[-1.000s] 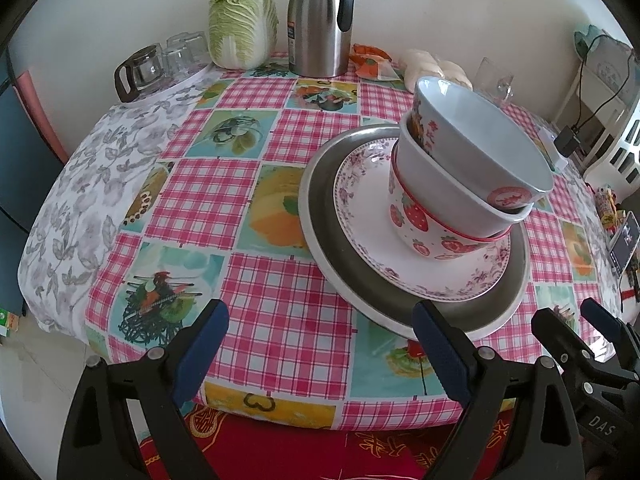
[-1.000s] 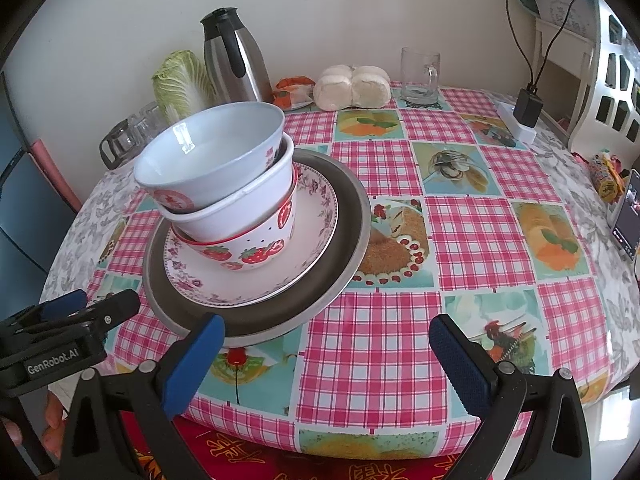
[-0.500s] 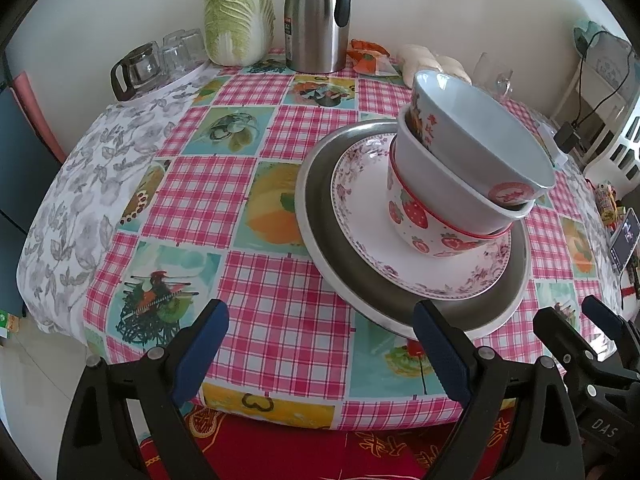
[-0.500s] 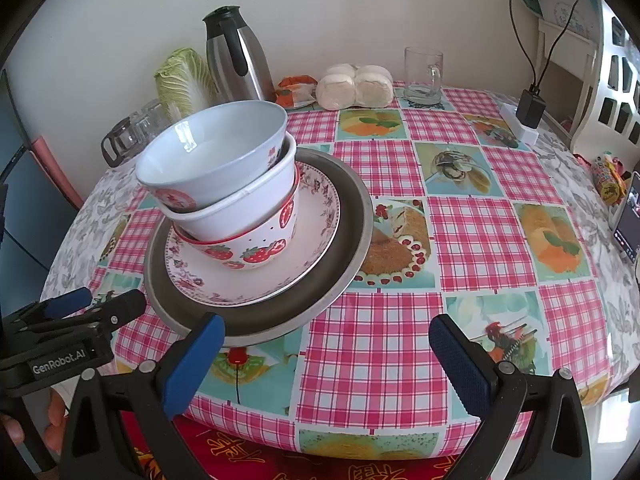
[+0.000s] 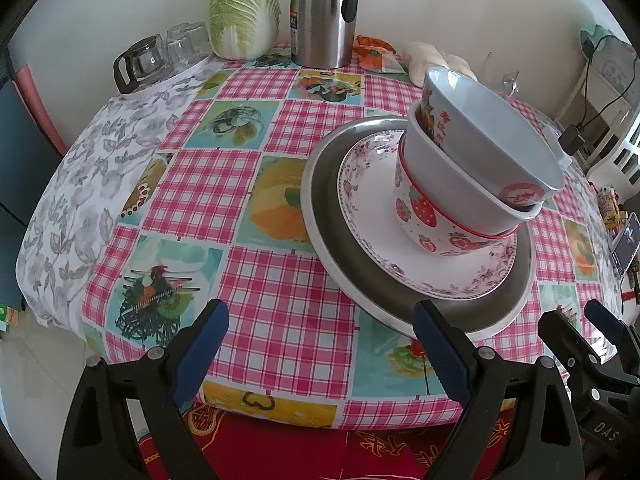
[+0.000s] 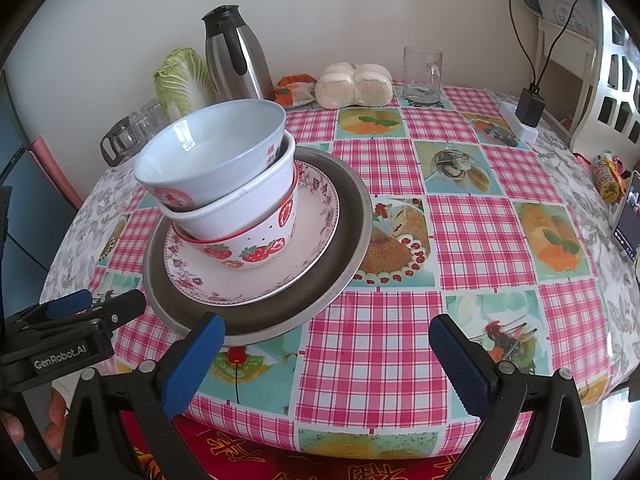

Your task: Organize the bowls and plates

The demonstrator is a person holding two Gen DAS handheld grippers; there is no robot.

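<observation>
Bright daylight, sharp, fisheye-warped edges

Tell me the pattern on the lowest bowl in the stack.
Red strawberries on white, red rim: the bottom bowl, clearest in the right wrist view.

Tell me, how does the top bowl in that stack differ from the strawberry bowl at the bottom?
The top bowl is pale blue-white with red seal marks and leans to one side; the strawberry bowl is white, printed with red strawberries, red-rimmed, and sits more level. The top bowl's inside is open to view; the strawberry bowl's is filled by a plain white bowl. The strawberry bowl rests on the floral plate. Both are round, deep and upright.
</observation>
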